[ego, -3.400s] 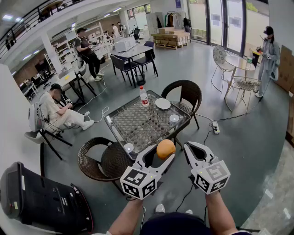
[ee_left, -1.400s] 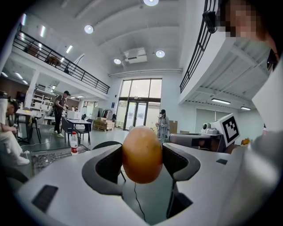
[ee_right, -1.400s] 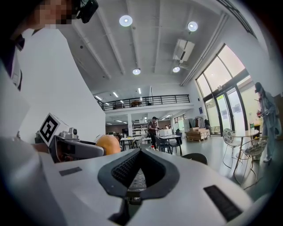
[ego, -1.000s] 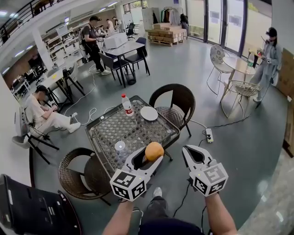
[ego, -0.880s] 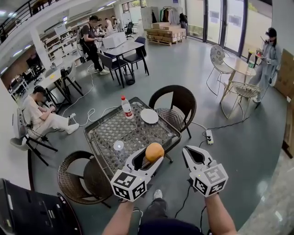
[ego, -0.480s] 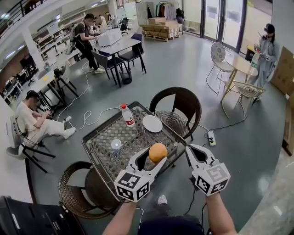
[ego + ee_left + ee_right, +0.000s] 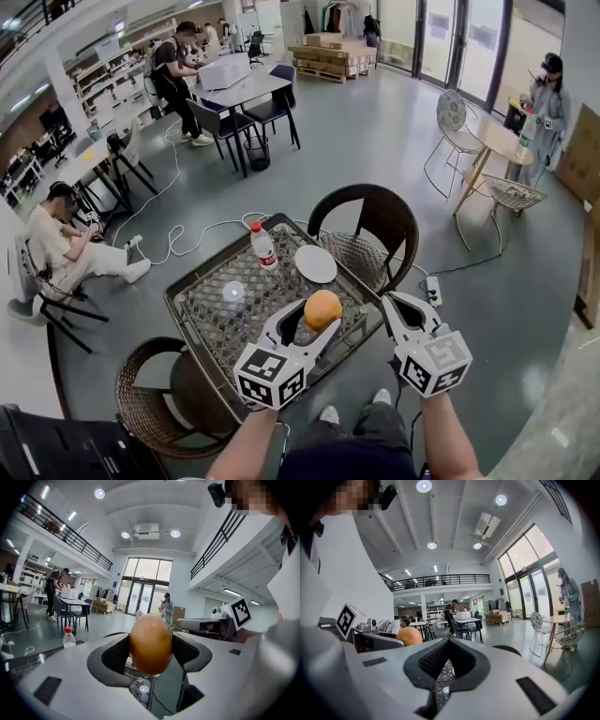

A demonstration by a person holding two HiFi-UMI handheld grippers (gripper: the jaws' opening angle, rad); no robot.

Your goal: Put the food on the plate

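Observation:
A round orange food point(image 7: 322, 308) sits between the jaws of my left gripper point(image 7: 317, 319), which is shut on it; in the left gripper view the food point(image 7: 150, 643) fills the gap of that gripper point(image 7: 151, 654). It hangs over the near edge of the glass-topped wicker table point(image 7: 202, 305). A white plate point(image 7: 316, 264), with nothing on it, lies on the table just beyond. My right gripper point(image 7: 394, 302) is held beside the left one, shut with nothing in it point(image 7: 449, 641); from there the food point(image 7: 408, 636) shows at the left.
On the table stand a red-capped water bottle point(image 7: 263, 247) and a small clear lid or cup point(image 7: 232, 292). Wicker chairs stand at the far side point(image 7: 370, 220) and the near left point(image 7: 155, 384). A power strip point(image 7: 433, 287) and cable lie on the floor to the right. People are further off.
Both grippers have been carried forward to the table, which now lies right below their tips. The plate is closer. The food stays in the left gripper.

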